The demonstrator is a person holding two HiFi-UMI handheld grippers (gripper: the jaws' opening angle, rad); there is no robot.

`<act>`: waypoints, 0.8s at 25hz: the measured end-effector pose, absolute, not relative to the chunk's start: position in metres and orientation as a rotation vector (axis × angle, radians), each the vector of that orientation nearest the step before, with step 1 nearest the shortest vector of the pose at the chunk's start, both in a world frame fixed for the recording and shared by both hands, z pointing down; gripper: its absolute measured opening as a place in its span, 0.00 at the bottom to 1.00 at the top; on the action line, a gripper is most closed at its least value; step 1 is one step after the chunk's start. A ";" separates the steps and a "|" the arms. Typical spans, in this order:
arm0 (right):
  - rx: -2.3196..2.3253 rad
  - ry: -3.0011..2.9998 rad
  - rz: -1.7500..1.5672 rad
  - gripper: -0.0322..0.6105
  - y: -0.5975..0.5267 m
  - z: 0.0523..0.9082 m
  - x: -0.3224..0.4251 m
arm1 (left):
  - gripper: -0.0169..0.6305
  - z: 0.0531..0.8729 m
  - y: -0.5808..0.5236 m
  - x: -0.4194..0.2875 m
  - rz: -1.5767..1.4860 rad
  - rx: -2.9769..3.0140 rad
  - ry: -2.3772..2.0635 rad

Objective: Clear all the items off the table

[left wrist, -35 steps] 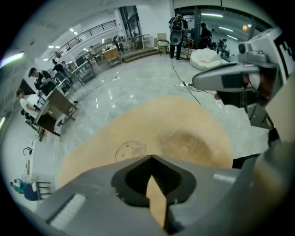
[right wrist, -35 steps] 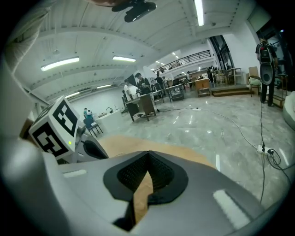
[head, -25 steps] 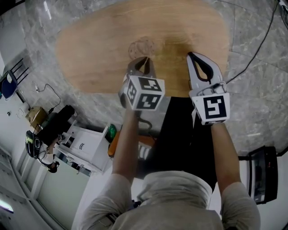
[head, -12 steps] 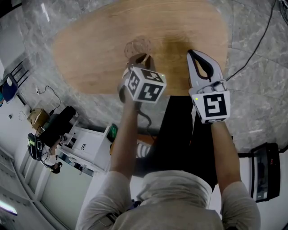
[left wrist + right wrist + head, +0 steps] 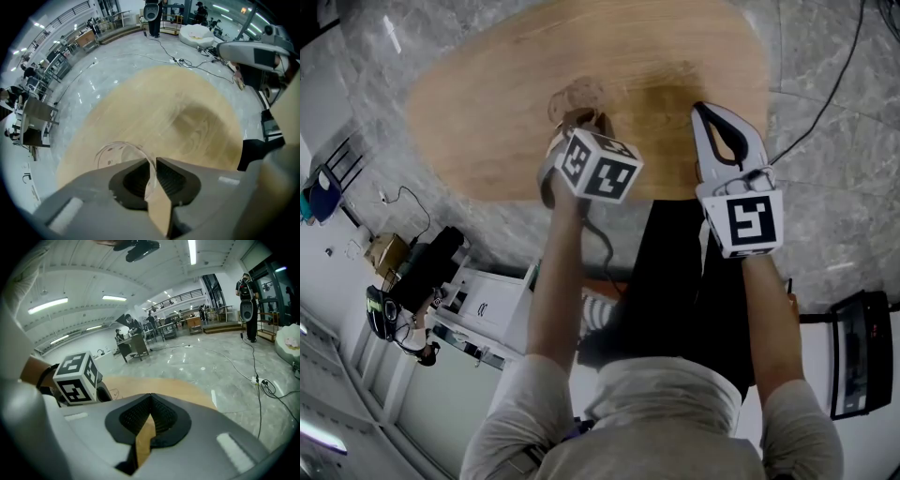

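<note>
A clear cup (image 5: 575, 95) is seen near the middle of the oval wooden surface (image 5: 675, 52), towards the person's side. The left gripper (image 5: 587, 118) is set at the cup's near side. In the left gripper view, the left gripper (image 5: 153, 162) is clenched on the near wall of the cup (image 5: 114, 153): the thin transparent wall is caught between the two dark ribbed pads, one jaw inside the rim and one outside. Pale wood of the surface (image 5: 187, 108) is seen through the cup. Whether the cup's base is touching the surface cannot be told.

The right gripper (image 5: 701, 110) is held over the near edge of the surface, well apart from the cup. In the right gripper view, the right gripper (image 5: 150, 397) is clenched with its tips together, and nothing is held between them; only the surface (image 5: 180, 386) is seen beyond. The left gripper's marker cube (image 5: 75, 378) is shown at that view's left.

Grey marble floor (image 5: 825, 187) is seen around the surface, and a dark cable (image 5: 836, 82) is laid across it at the right.
</note>
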State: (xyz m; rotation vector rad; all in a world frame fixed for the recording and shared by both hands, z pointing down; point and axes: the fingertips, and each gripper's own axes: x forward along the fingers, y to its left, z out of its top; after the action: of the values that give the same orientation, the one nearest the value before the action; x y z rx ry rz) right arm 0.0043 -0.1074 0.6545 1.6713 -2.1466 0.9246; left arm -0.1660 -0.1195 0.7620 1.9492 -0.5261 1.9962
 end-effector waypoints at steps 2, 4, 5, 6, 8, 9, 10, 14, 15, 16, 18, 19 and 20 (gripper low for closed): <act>1.680 -2.140 0.930 0.06 -0.106 0.657 0.008 | 0.10 0.766 -0.121 -0.166 2.019 1.940 -0.516; 1.694 -2.133 0.933 0.06 -0.104 0.657 0.012 | 0.10 0.771 -0.122 -0.167 2.052 1.935 -0.506; 1.700 -2.129 0.934 0.06 -0.103 0.657 0.014 | 0.10 0.774 -0.122 -0.167 2.072 1.933 -0.499; 1.705 -2.125 0.937 0.06 -0.102 0.658 0.016 | 0.10 0.777 -0.122 -0.168 2.093 1.929 -0.492; 1.709 -2.117 0.945 0.06 -0.099 0.659 0.020 | 0.10 0.781 -0.123 -0.169 2.126 1.922 -0.487; 1.709 -2.115 0.947 0.06 -0.098 0.659 0.021 | 0.10 0.782 -0.123 -0.169 2.140 1.920 -0.485; 1.709 -2.114 0.950 0.06 -0.096 0.660 0.022 | 0.10 0.784 -0.123 -0.170 2.154 1.918 -0.480; 1.709 -2.113 0.954 0.06 -0.092 0.663 0.025 | 0.10 0.789 -0.120 -0.168 2.191 1.913 -0.459; 1.708 -2.115 0.953 0.06 -0.092 0.663 0.025 | 0.10 0.790 -0.120 -0.169 2.201 1.909 -0.456; 1.706 -2.117 0.953 0.06 -0.092 0.663 0.024 | 0.10 0.790 -0.120 -0.170 2.222 1.904 -0.454; 1.702 -2.120 0.953 0.06 -0.092 0.663 0.024 | 0.11 0.791 -0.122 -0.174 2.289 1.899 -0.451; 1.699 -2.121 0.953 0.06 -0.091 0.663 0.023 | 0.11 0.790 -0.122 -0.174 2.318 1.904 -0.452; 1.697 -2.121 0.952 0.06 -0.090 0.662 0.024 | 0.11 0.790 -0.122 -0.175 2.334 1.914 -0.458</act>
State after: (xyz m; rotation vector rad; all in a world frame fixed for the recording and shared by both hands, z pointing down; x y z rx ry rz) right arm 0.0237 -0.0896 0.6624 1.6971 -2.1214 0.9520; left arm -0.1745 -0.1224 0.7903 1.9139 -0.4584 2.3343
